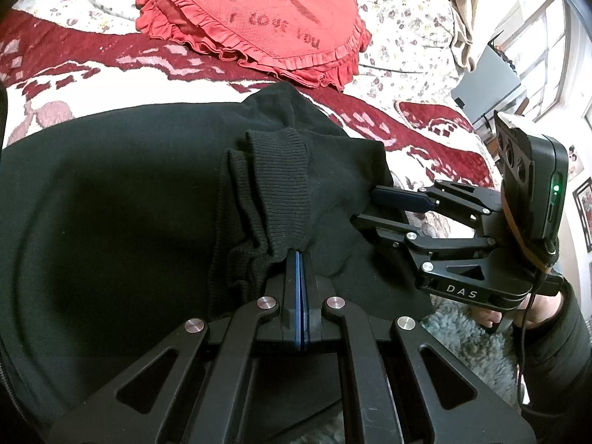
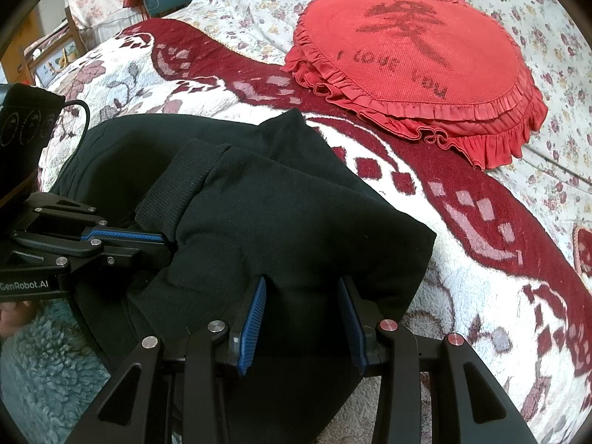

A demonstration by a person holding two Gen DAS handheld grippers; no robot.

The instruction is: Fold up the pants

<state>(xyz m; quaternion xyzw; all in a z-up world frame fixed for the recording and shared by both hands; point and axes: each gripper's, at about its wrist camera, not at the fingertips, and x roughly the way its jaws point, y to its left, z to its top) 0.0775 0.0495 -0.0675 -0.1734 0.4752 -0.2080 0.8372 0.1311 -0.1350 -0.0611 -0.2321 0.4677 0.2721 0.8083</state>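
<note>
Patterned blanket (image 2: 462,277) | black pants (image 1: 111,203) | left gripper (image 1: 299,259) clenched on cuff | right gripper (image 2: 303,296) released, straddling fabric

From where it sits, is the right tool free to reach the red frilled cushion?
Probably not yet. The right tool has its pads apart around a fold of the black pants, and the red cushion lies well beyond, across bare blanket. Nothing blocks that path, so it would only have to back off the cloth.

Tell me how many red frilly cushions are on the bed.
1. The red cushion lies on the flowered bedspread, its frill overlapping the red-and-white blanket, beyond the black pants. Others could lie outside the views.
</note>
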